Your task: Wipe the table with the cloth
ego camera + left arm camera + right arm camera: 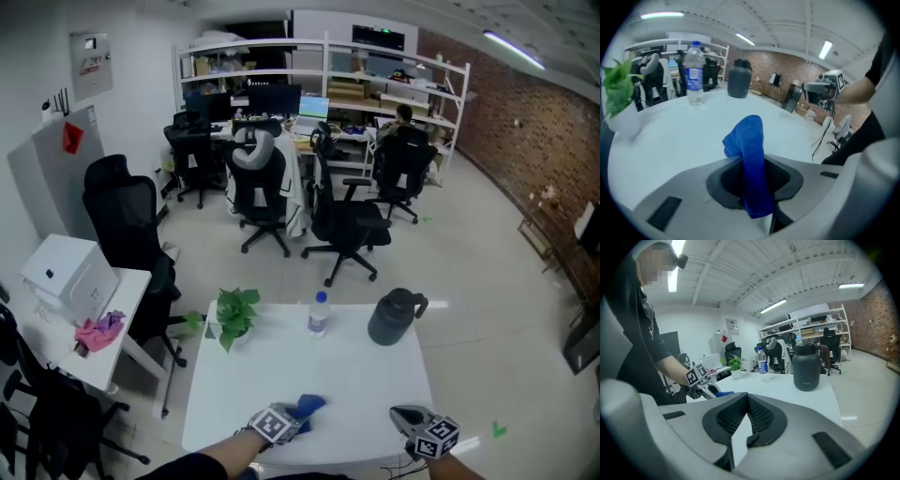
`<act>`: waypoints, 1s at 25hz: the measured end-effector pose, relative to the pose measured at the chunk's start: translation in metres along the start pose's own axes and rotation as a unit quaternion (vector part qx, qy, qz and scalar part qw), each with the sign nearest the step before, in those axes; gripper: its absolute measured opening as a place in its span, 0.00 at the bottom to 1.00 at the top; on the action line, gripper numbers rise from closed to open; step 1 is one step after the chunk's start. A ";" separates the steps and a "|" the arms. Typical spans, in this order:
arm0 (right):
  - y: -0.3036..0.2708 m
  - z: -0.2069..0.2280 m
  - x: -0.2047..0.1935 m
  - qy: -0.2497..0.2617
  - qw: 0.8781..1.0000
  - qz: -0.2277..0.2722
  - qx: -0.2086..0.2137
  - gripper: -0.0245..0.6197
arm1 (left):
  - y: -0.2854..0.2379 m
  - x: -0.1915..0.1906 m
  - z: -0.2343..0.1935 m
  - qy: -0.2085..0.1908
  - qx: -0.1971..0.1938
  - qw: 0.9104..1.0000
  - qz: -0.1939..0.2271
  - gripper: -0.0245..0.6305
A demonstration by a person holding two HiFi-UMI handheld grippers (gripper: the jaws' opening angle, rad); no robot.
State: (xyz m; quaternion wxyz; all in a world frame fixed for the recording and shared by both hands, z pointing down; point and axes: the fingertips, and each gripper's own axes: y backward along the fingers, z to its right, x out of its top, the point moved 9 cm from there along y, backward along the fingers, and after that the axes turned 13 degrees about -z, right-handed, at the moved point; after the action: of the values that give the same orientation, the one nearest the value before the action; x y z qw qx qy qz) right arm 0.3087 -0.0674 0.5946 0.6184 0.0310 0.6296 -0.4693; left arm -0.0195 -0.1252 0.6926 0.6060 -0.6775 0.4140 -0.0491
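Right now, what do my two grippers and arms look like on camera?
The left gripper and right gripper both have light grey shells, with textured black pads set in a rounded dark recess. Each carries a cube with black-and-white square markers. The person wears a black sleeve that stops short of the forearm.

Head view looks steeply down; all views share the table (319,375).

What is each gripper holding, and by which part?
The left gripper pinches the blue cloth by a bunched fold, its end poking out ahead. The right gripper holds nothing.
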 end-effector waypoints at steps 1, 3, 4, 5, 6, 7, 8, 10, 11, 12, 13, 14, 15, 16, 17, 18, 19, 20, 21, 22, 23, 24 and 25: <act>0.002 0.001 0.003 0.002 1.000 0.003 -0.003 0.06 | 0.015 -0.006 -0.007 0.024 0.006 0.999 0.023 0.17; 0.005 0.002 0.009 0.006 1.000 0.007 -0.009 0.06 | 0.042 -0.023 -0.023 0.064 0.028 0.996 0.059 0.17; 0.005 0.001 0.013 0.008 1.000 0.009 -0.011 0.06 | 0.055 -0.034 -0.031 0.082 0.043 0.993 0.069 0.17; 0.006 -0.001 0.017 0.010 1.000 0.010 -0.011 0.06 | 0.068 -0.048 -0.038 0.098 0.058 0.991 0.074 0.17; 0.006 -0.003 0.019 0.013 1.000 0.010 -0.011 0.06 | 0.080 -0.065 -0.043 0.114 0.073 0.988 0.075 0.17; 0.006 -0.006 0.020 0.016 1.000 0.009 -0.009 0.06 | 0.092 -0.084 -0.048 0.131 0.090 0.985 0.074 0.17; 0.005 -0.009 0.021 0.018 1.000 0.007 -0.008 0.06 | 0.104 -0.104 -0.053 0.149 0.105 0.980 0.075 0.17; 0.003 -0.013 0.022 0.021 1.000 0.002 -0.006 0.06 | 0.124 -0.144 -0.064 0.187 0.133 0.970 0.078 0.17; 0.002 -0.014 0.022 0.022 1.000 -0.001 -0.005 0.06 | 0.133 -0.164 -0.073 0.204 0.151 0.964 0.076 0.17; 0.000 -0.015 0.023 0.023 1.000 -0.003 -0.005 0.06 | 0.140 -0.182 -0.083 0.216 0.171 0.958 0.072 0.17; -0.002 -0.016 0.024 0.024 1.000 -0.005 -0.006 0.06 | 0.144 -0.199 -0.092 0.226 0.191 0.953 0.065 0.17; -0.003 -0.017 0.024 0.024 1.000 -0.008 -0.007 0.06 | 0.146 -0.213 -0.100 0.233 0.206 0.949 0.054 0.17; -0.003 -0.018 0.024 0.023 1.000 -0.010 -0.009 0.06 | 0.146 -0.224 -0.106 0.240 0.214 0.946 0.041 0.17; -0.004 -0.018 0.023 0.022 1.000 -0.012 -0.012 0.06 | 0.144 -0.231 -0.110 0.245 0.219 0.944 0.029 0.17; -0.005 -0.019 0.023 0.022 1.000 -0.015 -0.013 0.06 | 0.141 -0.237 -0.114 0.248 0.222 0.943 0.018 0.18; -0.006 -0.019 0.024 0.024 0.999 -0.018 -0.014 0.06 | 0.136 -0.241 -0.116 0.249 0.223 0.943 0.007 0.18; -0.007 -0.021 0.024 0.025 0.999 -0.020 -0.015 0.06 | 0.131 -0.245 -0.118 0.247 0.222 0.943 -0.002 0.19; -0.007 -0.022 0.025 0.027 0.999 -0.021 -0.015 0.06 | 0.127 -0.247 -0.119 0.244 0.222 0.944 -0.008 0.20; -0.007 -0.024 0.026 0.029 0.999 -0.022 -0.015 0.06 | 0.126 -0.249 -0.121 0.240 0.223 0.945 -0.011 0.20; -0.006 -0.026 0.028 0.030 0.999 -0.021 -0.016 0.06 | 0.126 -0.249 -0.122 0.236 0.223 0.946 -0.011 0.21; -0.005 -0.026 0.029 0.030 0.999 -0.020 -0.018 0.06 | 0.128 -0.249 -0.123 0.233 0.220 0.947 -0.010 0.21; -0.003 -0.027 0.031 0.031 0.999 -0.018 -0.020 0.06 | 0.129 -0.249 -0.123 0.232 0.214 0.949 -0.010 0.22; -0.002 -0.026 0.032 0.031 0.999 -0.016 -0.022 0.06 | 0.129 -0.248 -0.123 0.233 0.207 0.950 -0.011 0.24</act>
State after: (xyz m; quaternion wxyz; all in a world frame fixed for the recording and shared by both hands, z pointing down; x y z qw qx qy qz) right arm 0.2807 -0.0691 0.5643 0.5915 0.0220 0.6593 -0.4636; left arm -0.3161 -0.0573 0.7211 0.6186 -0.5115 0.5173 -0.2968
